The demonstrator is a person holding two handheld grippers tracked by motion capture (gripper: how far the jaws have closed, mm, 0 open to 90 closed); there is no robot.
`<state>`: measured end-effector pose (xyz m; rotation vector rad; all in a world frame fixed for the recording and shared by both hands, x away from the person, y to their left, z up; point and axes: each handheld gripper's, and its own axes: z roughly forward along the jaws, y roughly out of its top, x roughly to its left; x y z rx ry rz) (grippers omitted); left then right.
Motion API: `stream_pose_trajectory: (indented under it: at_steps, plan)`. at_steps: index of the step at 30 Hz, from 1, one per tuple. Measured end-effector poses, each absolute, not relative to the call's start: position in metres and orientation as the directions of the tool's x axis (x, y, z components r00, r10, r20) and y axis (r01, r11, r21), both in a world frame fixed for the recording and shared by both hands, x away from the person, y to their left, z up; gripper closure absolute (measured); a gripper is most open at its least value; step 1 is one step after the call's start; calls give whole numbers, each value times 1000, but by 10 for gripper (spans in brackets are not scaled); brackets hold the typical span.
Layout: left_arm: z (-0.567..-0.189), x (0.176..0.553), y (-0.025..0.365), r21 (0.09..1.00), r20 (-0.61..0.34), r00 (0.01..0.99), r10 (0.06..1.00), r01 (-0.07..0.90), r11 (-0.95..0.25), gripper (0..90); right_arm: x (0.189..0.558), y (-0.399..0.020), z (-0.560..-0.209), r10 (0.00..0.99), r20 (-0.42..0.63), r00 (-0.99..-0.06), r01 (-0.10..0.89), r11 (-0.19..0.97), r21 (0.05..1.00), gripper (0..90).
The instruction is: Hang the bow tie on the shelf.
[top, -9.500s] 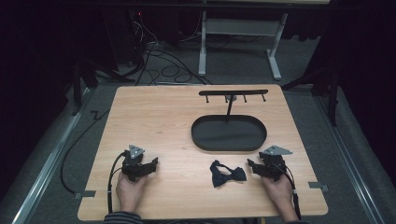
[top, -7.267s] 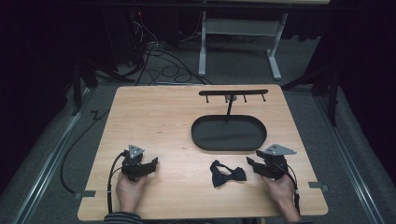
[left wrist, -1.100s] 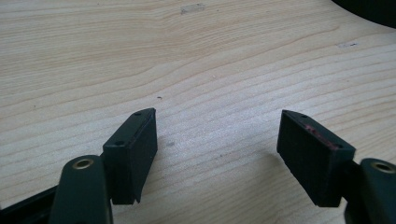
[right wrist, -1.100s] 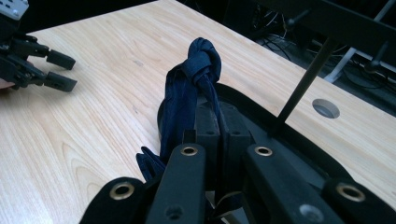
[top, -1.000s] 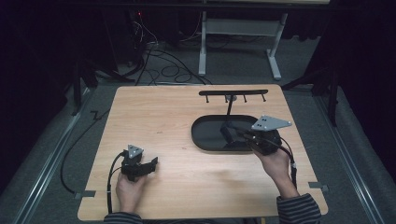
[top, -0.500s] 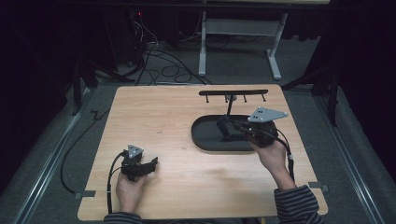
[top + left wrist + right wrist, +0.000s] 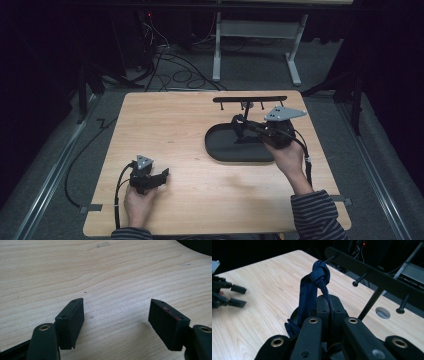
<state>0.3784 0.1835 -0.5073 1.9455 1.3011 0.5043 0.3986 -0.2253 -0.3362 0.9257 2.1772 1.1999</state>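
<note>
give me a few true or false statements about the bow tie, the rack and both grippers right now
1. The right gripper is shut on the dark blue fabric bow tie. True.
2. The left gripper holds the bow tie. False: its jaws stand open over the bare light wooden table.
3. The bow tie hangs on a peg of the black metal rack with pegs. False: it is in the right gripper's jaws, not yet on a peg.
4. The rack's post rises from a black oval base tray. True.
5. The left gripper is above the tray. False: it sits near the table's front left.
</note>
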Motion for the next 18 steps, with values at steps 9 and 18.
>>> stream_pose_trajectory:
  at_steps: [9, 18]
  plan:
    - [-507, 378, 184, 751, -74, 412, 908, 622, -221, 293, 411, -221, -335, 769, -89, -633, 338, 377, 863, 899]
    - [-507, 378, 184, 752, -77, 412, 908, 622, -218, 293, 428, -224, -332, 810, -75, -581, 369, 345, 863, 899]
